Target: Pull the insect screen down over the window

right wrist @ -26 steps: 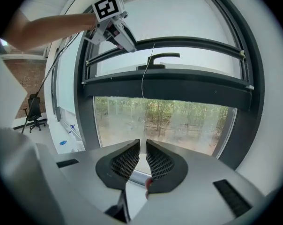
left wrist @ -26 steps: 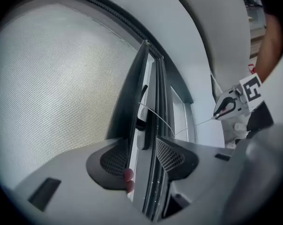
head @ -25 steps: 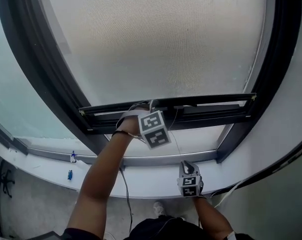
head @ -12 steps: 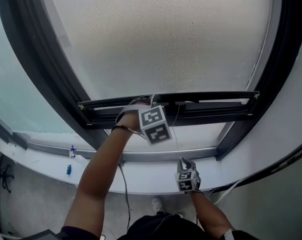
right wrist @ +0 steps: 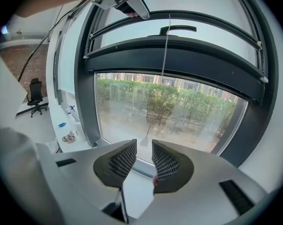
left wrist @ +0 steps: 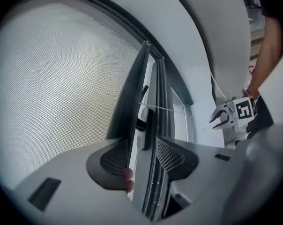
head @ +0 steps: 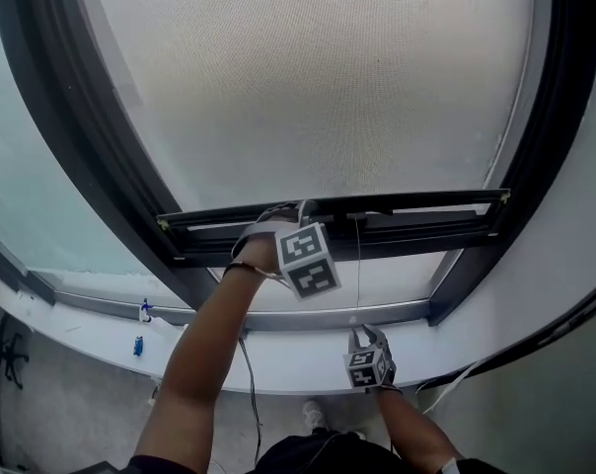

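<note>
Left hand-held gripper (left wrist: 142, 149) clamps pale mesh screen's (head: 308, 77) dark bar (head: 416, 215); right hand-held gripper (right wrist: 142, 146) (empty) has just been opening.

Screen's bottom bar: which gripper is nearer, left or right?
Left. The left gripper is clamped on the bottom bar itself. The right gripper hangs below it, by the sill; its jaws have just been opening, with nothing between them.

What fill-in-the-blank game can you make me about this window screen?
1. The left gripper is shut on the dark ___ bar of the insect screen.
2. A thin white ___ hangs from that bar.
3. The insect screen covers the ___ part of the window.
Missing words: bottom; cord; upper.
</note>
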The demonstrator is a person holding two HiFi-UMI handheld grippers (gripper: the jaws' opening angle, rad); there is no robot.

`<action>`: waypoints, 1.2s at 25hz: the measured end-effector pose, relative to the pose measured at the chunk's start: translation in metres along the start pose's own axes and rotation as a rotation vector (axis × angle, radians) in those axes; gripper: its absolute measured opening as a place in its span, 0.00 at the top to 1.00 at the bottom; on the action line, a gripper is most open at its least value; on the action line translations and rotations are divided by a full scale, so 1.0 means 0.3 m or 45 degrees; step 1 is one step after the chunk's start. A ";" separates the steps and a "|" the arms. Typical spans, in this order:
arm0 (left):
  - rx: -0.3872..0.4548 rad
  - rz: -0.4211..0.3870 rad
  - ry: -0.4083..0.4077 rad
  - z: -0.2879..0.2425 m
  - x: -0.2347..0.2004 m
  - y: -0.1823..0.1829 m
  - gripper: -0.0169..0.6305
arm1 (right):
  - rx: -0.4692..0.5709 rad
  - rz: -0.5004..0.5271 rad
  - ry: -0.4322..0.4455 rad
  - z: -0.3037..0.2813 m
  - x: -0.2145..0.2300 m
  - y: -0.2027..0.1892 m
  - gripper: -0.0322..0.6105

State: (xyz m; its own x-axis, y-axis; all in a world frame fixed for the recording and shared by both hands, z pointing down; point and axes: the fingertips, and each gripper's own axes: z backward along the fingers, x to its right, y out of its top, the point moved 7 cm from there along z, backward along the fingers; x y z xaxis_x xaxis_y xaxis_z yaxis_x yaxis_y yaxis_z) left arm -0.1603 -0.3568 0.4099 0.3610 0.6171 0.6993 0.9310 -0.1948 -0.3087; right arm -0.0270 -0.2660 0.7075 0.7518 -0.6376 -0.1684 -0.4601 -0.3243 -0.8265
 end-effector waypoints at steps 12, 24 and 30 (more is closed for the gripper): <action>-0.008 -0.007 0.015 0.000 0.003 -0.002 0.68 | 0.123 -0.140 -0.071 0.140 0.107 0.095 0.80; -0.020 -0.020 0.035 -0.003 0.002 -0.004 0.68 | 0.373 0.160 -0.125 0.227 0.287 0.425 0.80; -0.037 -0.042 0.047 -0.006 0.006 -0.001 0.68 | 0.414 0.548 -0.177 0.301 0.322 0.643 0.80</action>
State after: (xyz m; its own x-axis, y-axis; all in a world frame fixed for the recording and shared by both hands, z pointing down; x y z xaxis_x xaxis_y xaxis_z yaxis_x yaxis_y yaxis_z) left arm -0.1599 -0.3570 0.4126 0.3316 0.5950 0.7321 0.9433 -0.1970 -0.2671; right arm -0.0006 -0.3270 0.4831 0.5938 -0.5592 -0.5785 -0.5863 0.1917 -0.7871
